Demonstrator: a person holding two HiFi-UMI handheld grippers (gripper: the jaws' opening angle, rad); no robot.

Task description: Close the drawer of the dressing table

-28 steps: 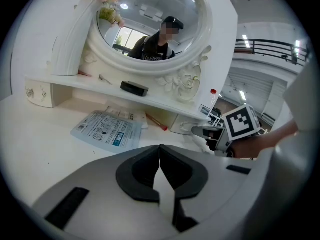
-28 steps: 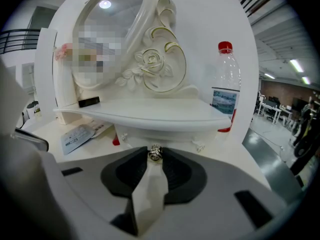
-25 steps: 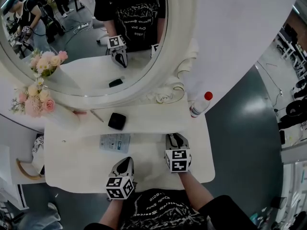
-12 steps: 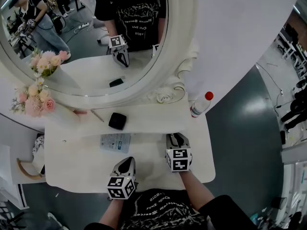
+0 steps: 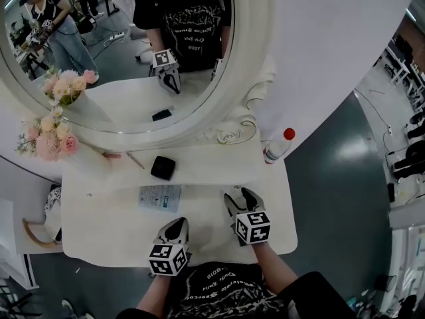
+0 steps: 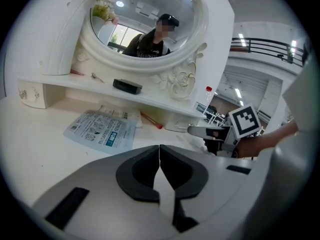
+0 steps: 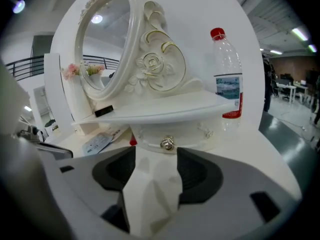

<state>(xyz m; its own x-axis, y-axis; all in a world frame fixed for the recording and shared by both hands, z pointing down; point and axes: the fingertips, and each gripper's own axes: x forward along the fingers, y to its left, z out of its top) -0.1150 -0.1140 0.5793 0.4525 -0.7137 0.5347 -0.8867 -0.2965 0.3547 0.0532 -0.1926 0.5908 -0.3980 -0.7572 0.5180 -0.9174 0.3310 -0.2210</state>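
The white dressing table (image 5: 99, 238) carries a raised shelf (image 5: 206, 168) below an oval mirror (image 5: 133, 52). In the right gripper view a small rounded drawer (image 7: 185, 134) with a metal knob (image 7: 167, 143) sits tucked under that shelf. My right gripper (image 7: 156, 156) points at the knob from a short distance. Its jaws are opening and nothing is between them. In the head view the right gripper (image 5: 239, 195) hovers over the tabletop just in front of the shelf. My left gripper (image 5: 174, 223) rests near the table's front edge, and its jaws (image 6: 159, 151) are shut and empty.
A clear bottle with a red cap (image 7: 227, 79) stands at the shelf's right end. A black compact (image 5: 162, 168) lies on the shelf. A blue-and-white packet (image 5: 159, 197) and a red stick (image 6: 150, 120) lie on the tabletop. A vase of pink flowers (image 5: 50, 138) stands at the left.
The right gripper's jaws have spread apart, and it has rolled and drawn back slightly from the shelf. The left gripper has stayed where it was.
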